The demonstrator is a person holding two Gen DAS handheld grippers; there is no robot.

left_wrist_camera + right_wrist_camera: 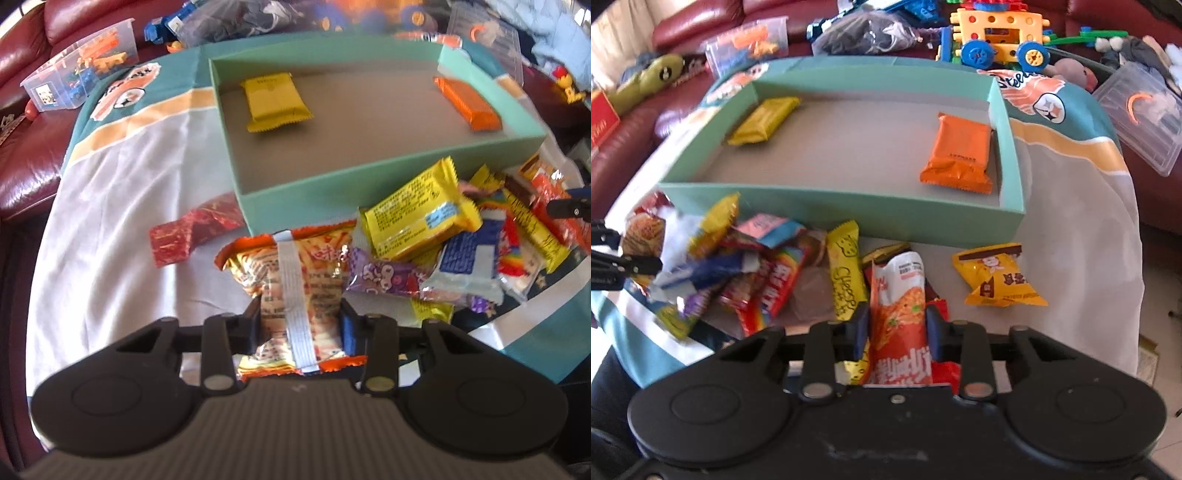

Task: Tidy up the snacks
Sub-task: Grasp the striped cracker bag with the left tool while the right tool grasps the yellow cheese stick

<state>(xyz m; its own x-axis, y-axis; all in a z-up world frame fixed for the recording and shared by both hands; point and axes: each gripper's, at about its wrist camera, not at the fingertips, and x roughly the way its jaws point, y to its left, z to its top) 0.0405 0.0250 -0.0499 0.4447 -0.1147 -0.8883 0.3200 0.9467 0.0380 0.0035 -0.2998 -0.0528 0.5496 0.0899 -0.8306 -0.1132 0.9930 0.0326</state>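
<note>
1. Cloth-covered bench (110, 206): smooth white fabric w/ teal and tan bands, soft folds.
2. Teal box (369, 184): rectangular cardboard, matte grey floor. Inside, a crinkly yellow packet (275, 101) at 11 o'clock and an orange packet (467, 103) at 1 o'clock, well apart.
3. Snack pile (757, 269): glossy foil and plastic wrappers, heaped against box's near wall.
4. Left gripper (300, 321): jaws clenched on an orange-edged noodle bag (295, 280), silver seam up.
5. Right gripper (898, 332): jaws grasping a red-white pouch (901, 306).
6. Yellow pillow bag (997, 277) lies alone at 2 o'clock.
</note>
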